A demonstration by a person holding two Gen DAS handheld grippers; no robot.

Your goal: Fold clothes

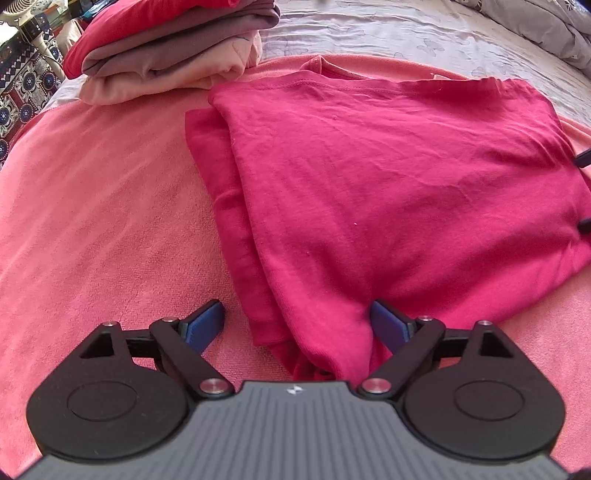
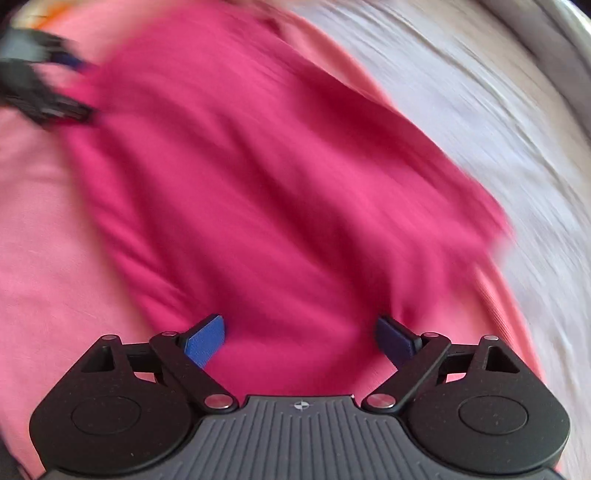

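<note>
A magenta shirt (image 1: 388, 192) lies folded in layers on a pink blanket (image 1: 92, 221). My left gripper (image 1: 297, 323) is open, its blue pads wide apart, with the shirt's near corner lying between them. My right gripper (image 2: 299, 339) is open too, over the shirt's (image 2: 258, 184) other edge; its view is motion-blurred. The right gripper's fingertips (image 1: 583, 158) show at the right edge of the left wrist view. The left gripper (image 2: 55, 99) shows blurred at the upper left of the right wrist view.
A stack of folded clothes (image 1: 166, 48), red, mauve and peach, sits at the back left on the blanket. A pale printed bedsheet (image 1: 406, 33) lies beyond, with a grey quilt (image 1: 546, 26) at the far right. Patterned furniture (image 1: 26, 85) stands off the bed's left.
</note>
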